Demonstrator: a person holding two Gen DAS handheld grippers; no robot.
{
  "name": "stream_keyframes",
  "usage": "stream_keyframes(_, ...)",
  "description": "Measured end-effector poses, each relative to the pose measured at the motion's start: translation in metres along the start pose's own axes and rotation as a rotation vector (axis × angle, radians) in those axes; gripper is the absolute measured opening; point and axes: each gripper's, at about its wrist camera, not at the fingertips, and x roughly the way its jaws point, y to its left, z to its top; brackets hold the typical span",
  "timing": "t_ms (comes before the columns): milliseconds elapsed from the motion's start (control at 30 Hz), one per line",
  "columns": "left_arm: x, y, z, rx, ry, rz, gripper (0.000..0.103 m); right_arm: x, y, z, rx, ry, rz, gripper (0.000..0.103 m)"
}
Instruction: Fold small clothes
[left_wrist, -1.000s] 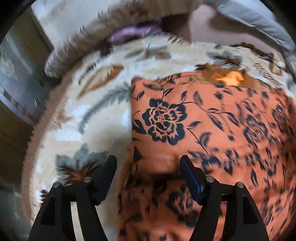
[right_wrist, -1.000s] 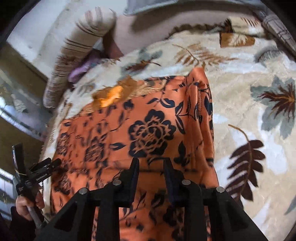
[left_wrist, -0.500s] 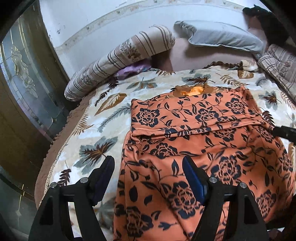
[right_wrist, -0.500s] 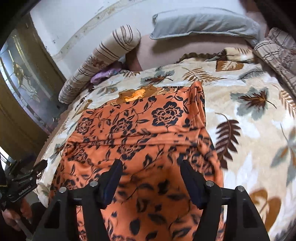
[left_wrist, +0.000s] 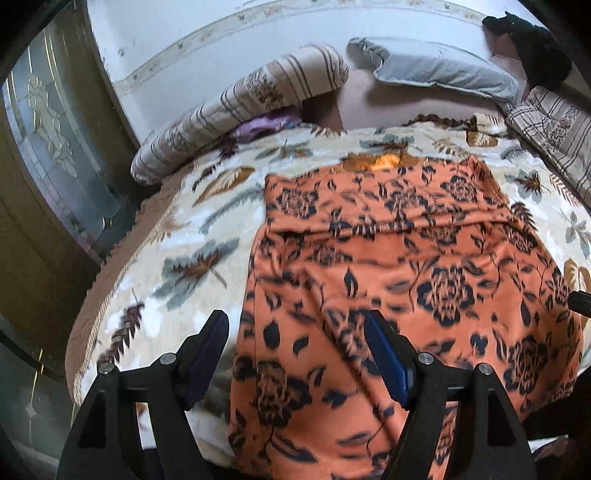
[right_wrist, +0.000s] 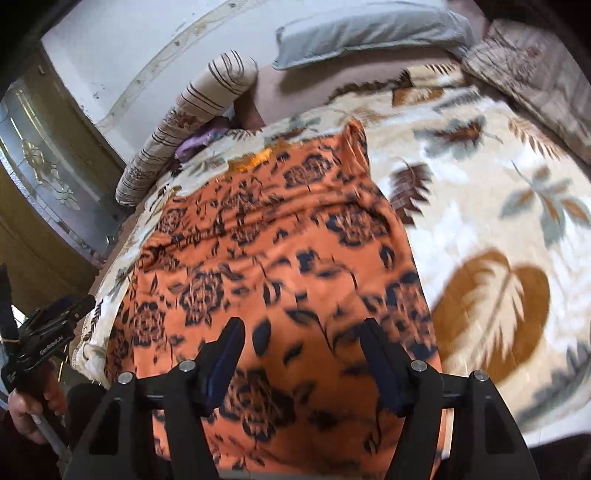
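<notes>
garment (left_wrist: 388, 258) on blanket (left_wrist: 177, 236), pillows (left_wrist: 436, 70) behind

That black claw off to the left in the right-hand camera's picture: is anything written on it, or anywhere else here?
"GenRobot.AI": white lettering on the left claw, small but legible.
A smaller white mark lower on the same claw: too small to read.
Orange flowered garment, leaf-print blanket, pillows: no writing visible.

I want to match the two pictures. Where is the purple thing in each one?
Left wrist: the purple cloth is upper left of middle, tucked under the striped bolster.
Right wrist: the purple cloth is upper left, again under the striped bolster.
Shared landmark: the grey pillow, at the top of both views.
</notes>
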Motion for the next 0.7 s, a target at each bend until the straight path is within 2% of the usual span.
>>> stream_keyframes(200, -0.002, 0.013, -0.048, 0.021, 0.087, 0.004, 0.076, -0.022, 0.004, -0.025, -0.036, 0.026, -0.011, 0.069)
stream_keyframes(367, 0.000, 0.030, -0.083, -0.007, 0.187, 0.004, 0.076, -0.032, 0.009, -0.033, -0.051, 0.025, -0.014, 0.069)
stream_keyframes(533, -0.001, 0.048, -0.098, -0.055, 0.228, -0.012, 0.076, -0.032, 0.005, -0.031, -0.044, 0.039, -0.020, 0.069)
stream_keyframes(700, 0.007, 0.064, -0.097, -0.135, 0.273, -0.077, 0.076, -0.027, -0.005, -0.031, 0.007, 0.057, -0.025, 0.069)
